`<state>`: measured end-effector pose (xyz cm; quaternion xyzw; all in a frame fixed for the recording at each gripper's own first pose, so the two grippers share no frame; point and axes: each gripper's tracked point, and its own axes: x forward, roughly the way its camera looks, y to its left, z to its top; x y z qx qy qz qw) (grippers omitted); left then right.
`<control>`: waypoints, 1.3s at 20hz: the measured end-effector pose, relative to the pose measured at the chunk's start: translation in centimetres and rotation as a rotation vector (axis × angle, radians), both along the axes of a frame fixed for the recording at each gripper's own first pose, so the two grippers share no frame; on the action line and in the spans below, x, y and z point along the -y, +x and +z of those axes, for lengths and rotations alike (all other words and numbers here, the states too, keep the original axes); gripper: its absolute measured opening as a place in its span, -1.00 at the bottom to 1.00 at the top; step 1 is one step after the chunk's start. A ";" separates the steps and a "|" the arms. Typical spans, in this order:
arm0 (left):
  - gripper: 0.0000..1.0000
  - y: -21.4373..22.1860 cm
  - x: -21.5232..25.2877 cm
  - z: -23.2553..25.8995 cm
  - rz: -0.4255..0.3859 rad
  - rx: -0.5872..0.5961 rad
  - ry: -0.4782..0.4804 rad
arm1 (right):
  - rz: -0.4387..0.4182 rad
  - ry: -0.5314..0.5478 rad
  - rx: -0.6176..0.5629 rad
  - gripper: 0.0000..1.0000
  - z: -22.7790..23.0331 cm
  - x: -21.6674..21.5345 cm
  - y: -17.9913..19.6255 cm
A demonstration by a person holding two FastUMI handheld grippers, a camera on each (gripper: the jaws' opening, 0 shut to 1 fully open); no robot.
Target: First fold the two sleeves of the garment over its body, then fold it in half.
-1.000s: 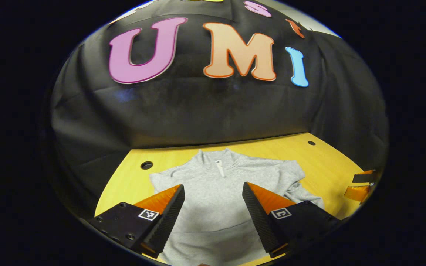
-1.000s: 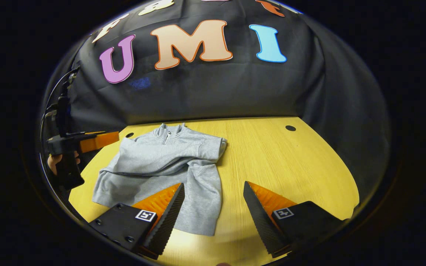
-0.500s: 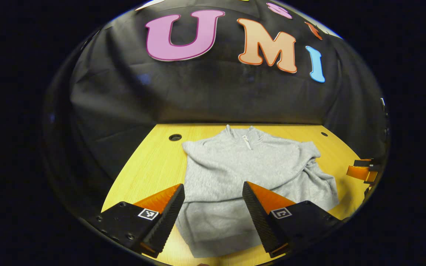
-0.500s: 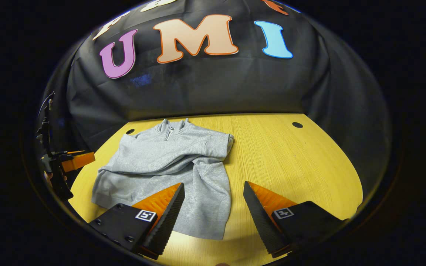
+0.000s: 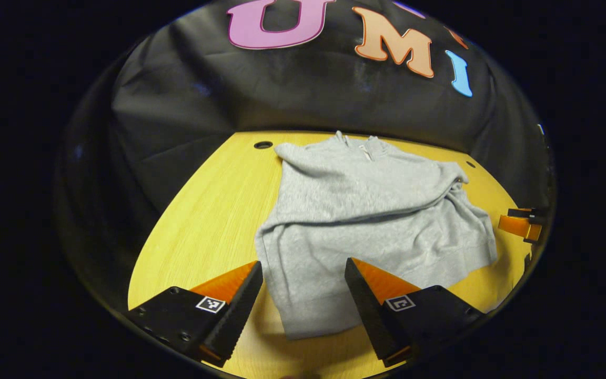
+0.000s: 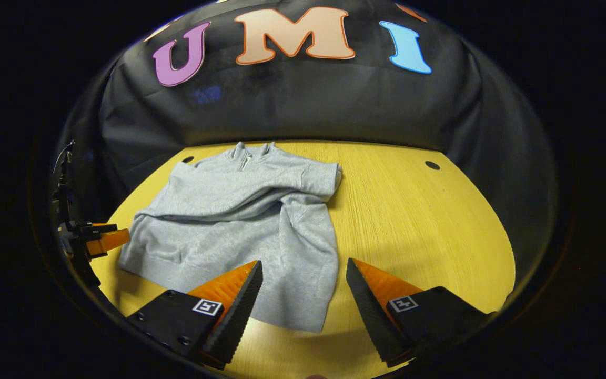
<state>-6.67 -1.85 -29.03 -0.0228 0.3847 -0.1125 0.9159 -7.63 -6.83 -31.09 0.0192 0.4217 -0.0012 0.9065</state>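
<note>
In the left gripper view the left gripper [image 5: 303,295] has its fingers spread wide with nothing between them; they hang above the near hem of the sweater [image 5: 371,210], apart from the cloth. The hem corner lies at 6 o'clock, just between the two fingers.

In the right gripper view the right gripper [image 6: 303,295] is likewise wide open and holds nothing. Its left finger [image 6: 234,305] overlaps the sweater's lower edge in the picture, though whether it touches the cloth is hard to judge.

The sweater [image 6: 245,210] is light grey, with a short zip at a stand-up collar. It lies flat on the yellow wooden table [image 6: 413,221], collar at 12 o'clock toward the black wall, hem toward the grippers. Both sleeves are folded in over the body: one crosses the chest as a diagonal band, the other lies down the right side, leaving a bunched shoulder at 2 o'clock. The cloth is rumpled along these folds. It has not been folded in half.

The left gripper [image 6: 92,239] also shows at 9 o'clock in the right gripper view, beside the sweater's hem corner; the right gripper [image 5: 518,225] shows at 3 o'clock in the left gripper view.
</note>
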 end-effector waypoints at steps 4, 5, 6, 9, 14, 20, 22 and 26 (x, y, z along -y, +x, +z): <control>0.89 -1.5 0.2 -2.0 0.010 -0.059 -0.009 | 0.010 -0.017 -0.058 0.92 -1.9 0.0 -1.3; 0.89 -1.8 0.3 -2.3 0.005 -0.067 -0.007 | 0.010 -0.020 -0.071 0.92 -2.4 0.1 -1.6; 0.89 -2.1 0.4 -2.6 0.000 -0.079 -0.006 | 0.008 -0.022 -0.085 0.92 -2.9 0.2 -2.0; 0.93 -2.2 0.6 -2.8 -0.012 -0.070 -0.004 | 0.004 -0.026 -0.119 0.98 -4.0 0.1 -2.5; 0.86 -2.3 0.7 -2.8 -0.006 -0.036 -0.003 | -0.009 -0.016 -0.179 0.98 -5.6 -0.1 -3.7; 0.10 -2.5 2.5 -2.5 -0.035 -0.039 -0.024 | 0.028 0.016 -0.234 0.67 -5.7 -1.0 -3.7; -0.30 -2.4 3.3 -2.5 -0.039 -0.049 -0.051 | 0.041 0.035 -0.246 0.31 -5.8 -1.7 -3.7; -0.79 -2.4 3.6 -2.3 -0.017 -0.078 -0.087 | 0.044 0.072 -0.267 -0.76 -5.8 -2.8 -3.7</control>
